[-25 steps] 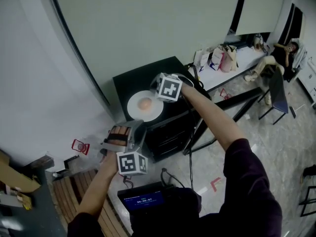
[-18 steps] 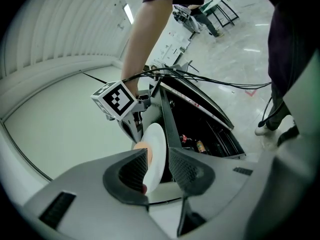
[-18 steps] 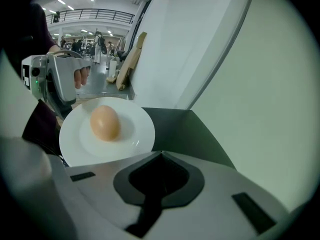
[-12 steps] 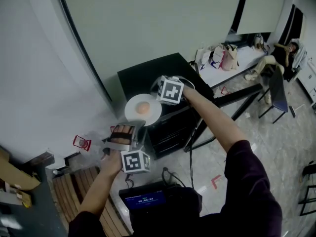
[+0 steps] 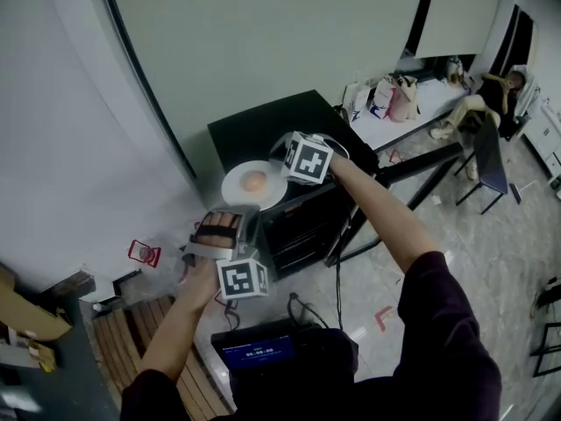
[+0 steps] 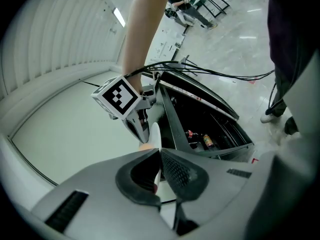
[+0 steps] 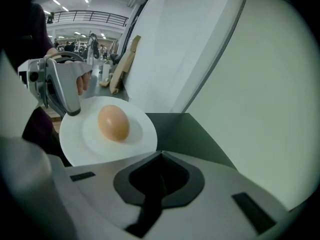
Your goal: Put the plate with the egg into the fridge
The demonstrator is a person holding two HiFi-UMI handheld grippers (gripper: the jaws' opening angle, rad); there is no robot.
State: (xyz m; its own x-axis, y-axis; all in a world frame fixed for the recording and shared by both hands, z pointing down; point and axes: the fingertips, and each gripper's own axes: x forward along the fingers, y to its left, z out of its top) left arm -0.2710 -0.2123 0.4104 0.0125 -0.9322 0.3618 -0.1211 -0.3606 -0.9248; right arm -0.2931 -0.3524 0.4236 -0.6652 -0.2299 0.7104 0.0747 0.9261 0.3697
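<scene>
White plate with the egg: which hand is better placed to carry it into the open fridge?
Probably left. The left gripper, its jaws just closed on the white plate, sits lower, by the open black fridge; the right gripper grips it from above the fridge top.

We wear a dark purple sleeve (image 5: 447, 323), forearms bare. Our left gripper (image 6: 160, 151) and right gripper (image 7: 161, 156) are pale grey shells with black pads (image 6: 182, 171), each bearing a black-and-white marker cube (image 5: 307, 158). The left jaws have just been closing on the plate (image 7: 75, 144) rim.

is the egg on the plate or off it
On it: the egg sits in the middle of the white plate.
</scene>
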